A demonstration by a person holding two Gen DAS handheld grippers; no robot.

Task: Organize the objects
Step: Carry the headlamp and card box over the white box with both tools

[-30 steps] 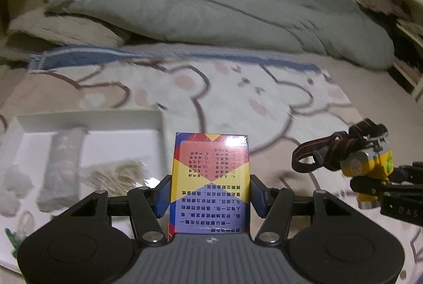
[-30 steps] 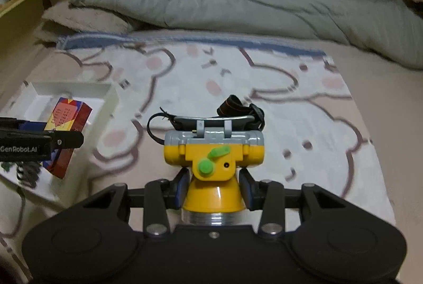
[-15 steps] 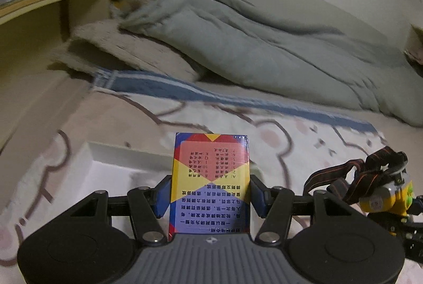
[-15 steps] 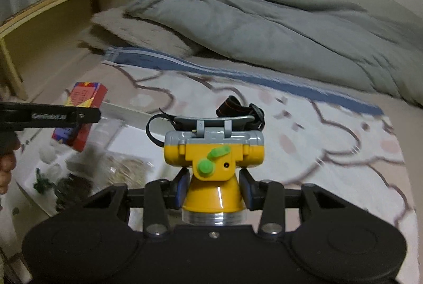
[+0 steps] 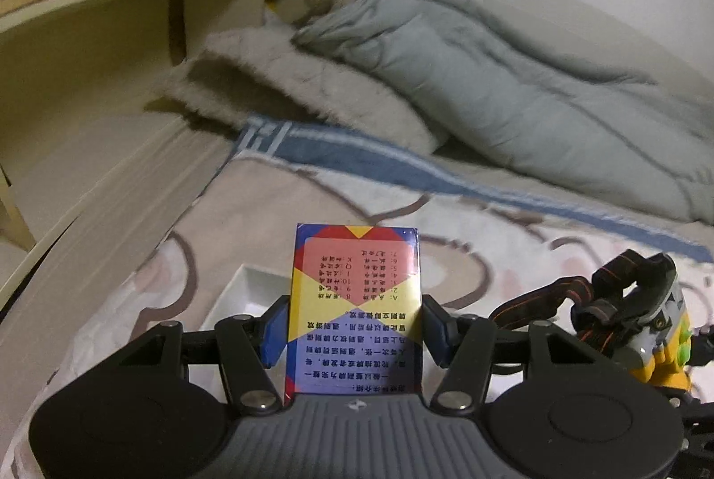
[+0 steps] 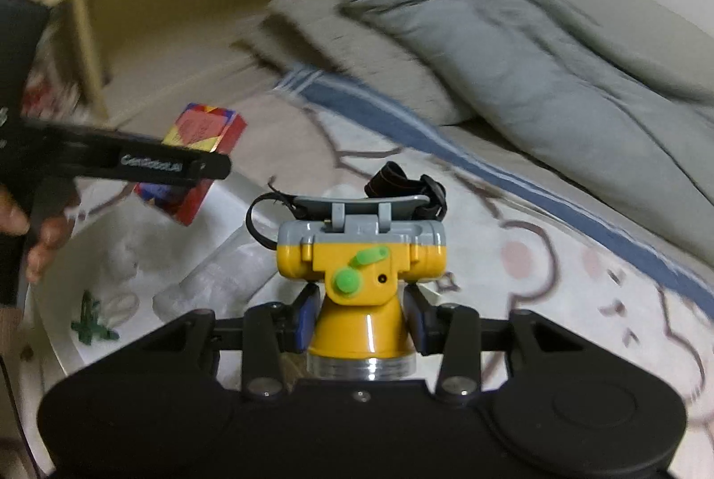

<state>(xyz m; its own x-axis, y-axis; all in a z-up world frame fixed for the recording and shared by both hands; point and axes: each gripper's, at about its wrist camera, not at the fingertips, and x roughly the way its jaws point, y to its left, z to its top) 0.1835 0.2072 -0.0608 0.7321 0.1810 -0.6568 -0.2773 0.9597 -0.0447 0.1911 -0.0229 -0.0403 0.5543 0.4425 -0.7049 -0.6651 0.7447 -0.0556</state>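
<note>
The left gripper [image 5: 354, 338] was clamped on a colourful card box [image 5: 354, 300], pads on its two long narrow edges, the box standing upright ahead of the tool. The right gripper [image 6: 361, 323] was closed on the tapered yellow body of a headlamp [image 6: 361, 269], its strap [image 6: 401, 184] trailing beyond. A white tray [image 6: 58, 309] lay below and to the left. Judged: the box is light, stiff cardboard, glossy, best held by its edges; the headlamp is hard plastic, and its loose strap may snag.
</note>
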